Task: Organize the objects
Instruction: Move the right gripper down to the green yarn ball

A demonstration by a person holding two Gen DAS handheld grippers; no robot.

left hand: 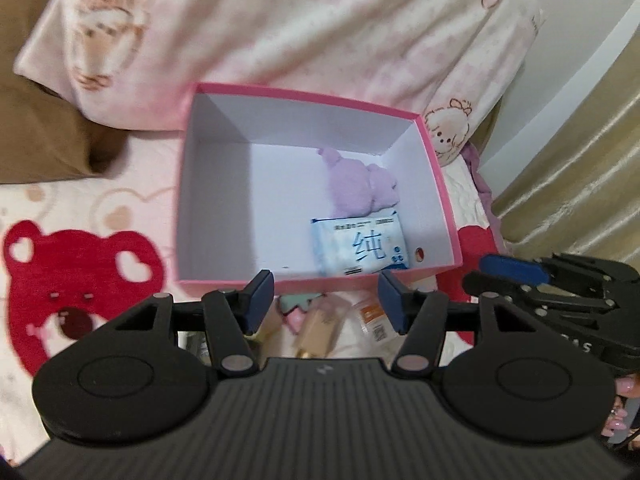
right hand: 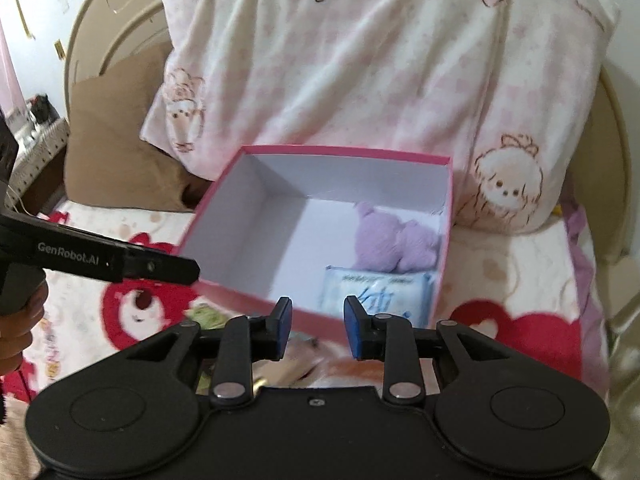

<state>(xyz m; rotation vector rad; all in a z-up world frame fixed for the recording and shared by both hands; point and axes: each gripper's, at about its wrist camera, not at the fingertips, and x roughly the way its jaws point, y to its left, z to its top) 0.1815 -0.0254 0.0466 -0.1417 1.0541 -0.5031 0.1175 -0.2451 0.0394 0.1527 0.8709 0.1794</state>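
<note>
A pink box (left hand: 436, 184) with a white inside sits open on the bed; it also shows in the right wrist view (right hand: 212, 196). In it lie a purple plush toy (left hand: 356, 184) (right hand: 388, 244) and a blue-white tissue pack (left hand: 360, 246) (right hand: 372, 290). My left gripper (left hand: 326, 300) is open and empty, just before the box's near wall. Below it lie small items: a beige bottle (left hand: 320, 326), a pastel piece (left hand: 294, 308), an orange-labelled packet (left hand: 372, 318). My right gripper (right hand: 318, 328) is open and empty at the box's near edge, and shows side-on in the left view (left hand: 516, 270).
A pink-and-white cartoon pillow (right hand: 360, 64) leans behind the box. A brown cushion (right hand: 116, 152) lies at left. The bedspread has red bear prints (left hand: 72, 284). A gold curtain (left hand: 580, 184) hangs at right.
</note>
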